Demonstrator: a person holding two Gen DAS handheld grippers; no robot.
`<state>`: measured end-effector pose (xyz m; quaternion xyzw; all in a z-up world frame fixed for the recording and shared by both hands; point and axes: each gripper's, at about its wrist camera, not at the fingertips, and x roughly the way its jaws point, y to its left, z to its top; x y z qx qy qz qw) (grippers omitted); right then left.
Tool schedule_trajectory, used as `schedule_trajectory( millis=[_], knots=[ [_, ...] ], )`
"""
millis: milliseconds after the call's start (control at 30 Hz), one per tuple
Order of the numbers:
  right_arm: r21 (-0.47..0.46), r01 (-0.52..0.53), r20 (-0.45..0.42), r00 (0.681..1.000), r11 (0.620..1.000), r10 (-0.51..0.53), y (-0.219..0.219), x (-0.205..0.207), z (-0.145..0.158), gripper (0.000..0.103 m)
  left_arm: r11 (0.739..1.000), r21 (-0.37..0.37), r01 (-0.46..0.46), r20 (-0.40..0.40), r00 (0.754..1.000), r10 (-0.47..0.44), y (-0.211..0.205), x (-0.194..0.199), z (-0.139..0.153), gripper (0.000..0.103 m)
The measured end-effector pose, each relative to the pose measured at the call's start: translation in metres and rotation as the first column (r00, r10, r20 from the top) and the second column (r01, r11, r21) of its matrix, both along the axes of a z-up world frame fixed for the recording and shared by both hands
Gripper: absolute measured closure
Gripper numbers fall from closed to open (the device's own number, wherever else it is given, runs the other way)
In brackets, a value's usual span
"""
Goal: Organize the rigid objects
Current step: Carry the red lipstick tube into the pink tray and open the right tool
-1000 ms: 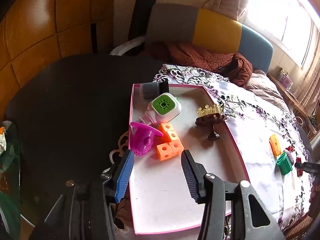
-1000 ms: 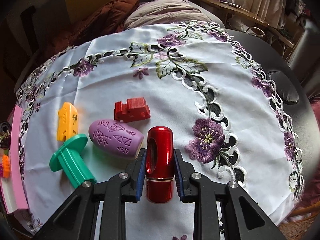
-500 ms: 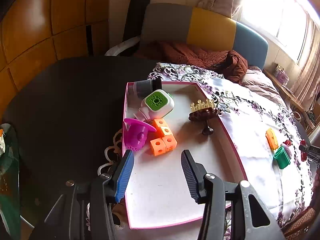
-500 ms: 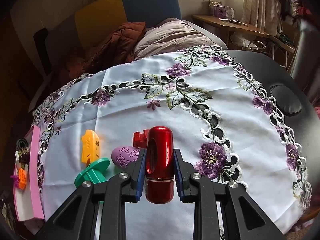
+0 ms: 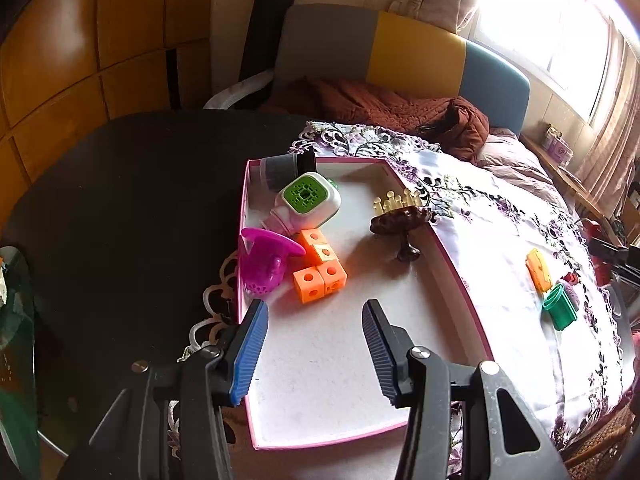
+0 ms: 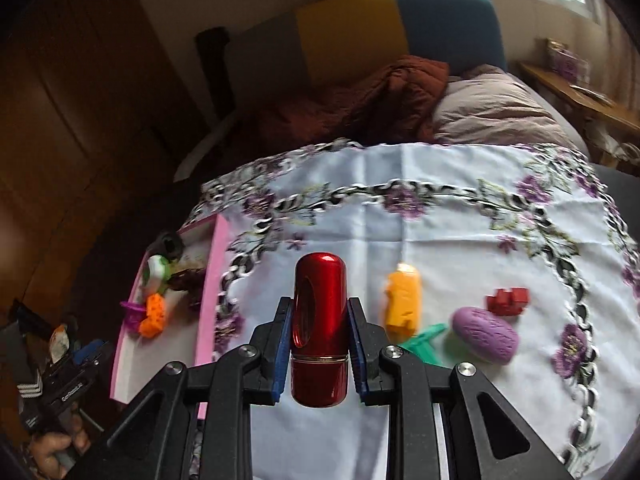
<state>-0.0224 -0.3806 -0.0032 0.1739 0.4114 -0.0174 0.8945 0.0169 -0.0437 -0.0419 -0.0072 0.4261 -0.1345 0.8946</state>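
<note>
Red capsule (image 6: 319, 332) in right gripper (image 6: 319, 344), pink-rimmed tray (image 5: 460, 280) near half bare

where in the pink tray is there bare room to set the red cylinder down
The near half of the pink tray is bare, from the orange cubes to the near rim, under the open left gripper. The far half is crowded: magenta funnel, green-topped box, brown stand.

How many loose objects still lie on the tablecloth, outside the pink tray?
4, clustered together: orange piece, green piece nearest the camera, purple oval, red block farthest right. Others may be hidden.
</note>
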Motion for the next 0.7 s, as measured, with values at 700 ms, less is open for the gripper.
schedule_trajectory(
  millis=[700],
  knots=[
    [0.000,-0.409,-0.213,0.892,0.913,0.399,0.203,0.127,-0.077,0.077,0.996,-0.037,-0.082,-0.037,0.996,0.081,0.036,0.007,-0.011,0.054]
  ],
)
